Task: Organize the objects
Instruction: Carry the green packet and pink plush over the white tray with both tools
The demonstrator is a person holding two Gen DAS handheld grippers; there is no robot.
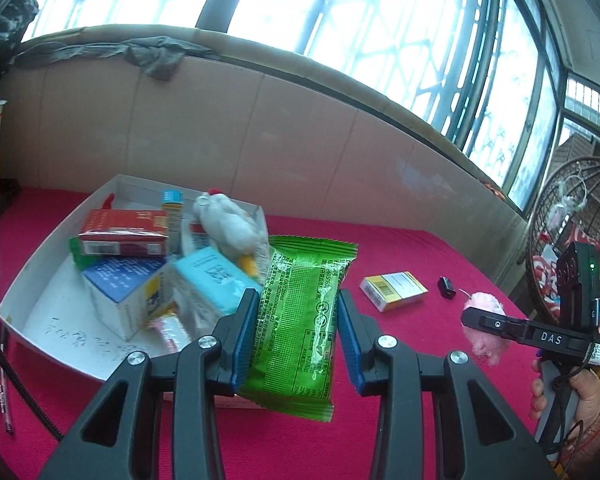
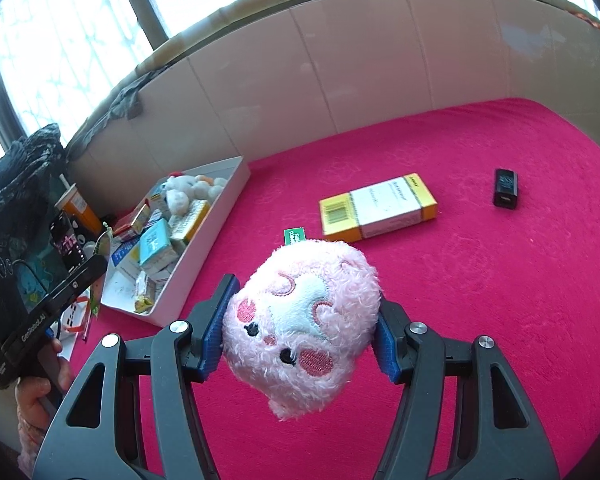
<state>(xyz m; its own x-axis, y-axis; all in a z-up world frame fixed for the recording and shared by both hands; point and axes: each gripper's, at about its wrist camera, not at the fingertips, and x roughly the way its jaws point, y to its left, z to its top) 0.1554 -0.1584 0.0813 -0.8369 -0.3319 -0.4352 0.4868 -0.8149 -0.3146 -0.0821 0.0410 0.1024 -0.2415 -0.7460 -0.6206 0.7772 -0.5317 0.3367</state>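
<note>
- Green crinkly foil snack packet point(image 1: 300, 320): held off the surface in your left gripper point(image 1: 298, 320), blue pads pinching its mid-section, just beside the near-right corner of the white shallow cardboard tray point(image 1: 28, 280).
- Pink fluffy plush toy w/ stitched face point(image 2: 300, 320): squeezed between the pads of your right gripper point(image 2: 300, 324), above the magenta cloth-covered counter point(image 2: 500, 340), well right of the tray.
- Tray's crowded w/ cartons & a white plush chick point(image 1: 228, 220); free floor looks to be the near-left part. Carry the packet over the wall first, then let go low so it lies flat.
- Bring the plush in after, one gripper at a time, so they don't collide over the tray.
- Left out on the cloth: yellow-and-white flat carton point(image 2: 378, 208), small black block point(image 2: 506, 187).
- Hard to tell: packet's lower end hides the tray's near wall; a green tag behind the plush is mostly covered; small print unreadable.
</note>
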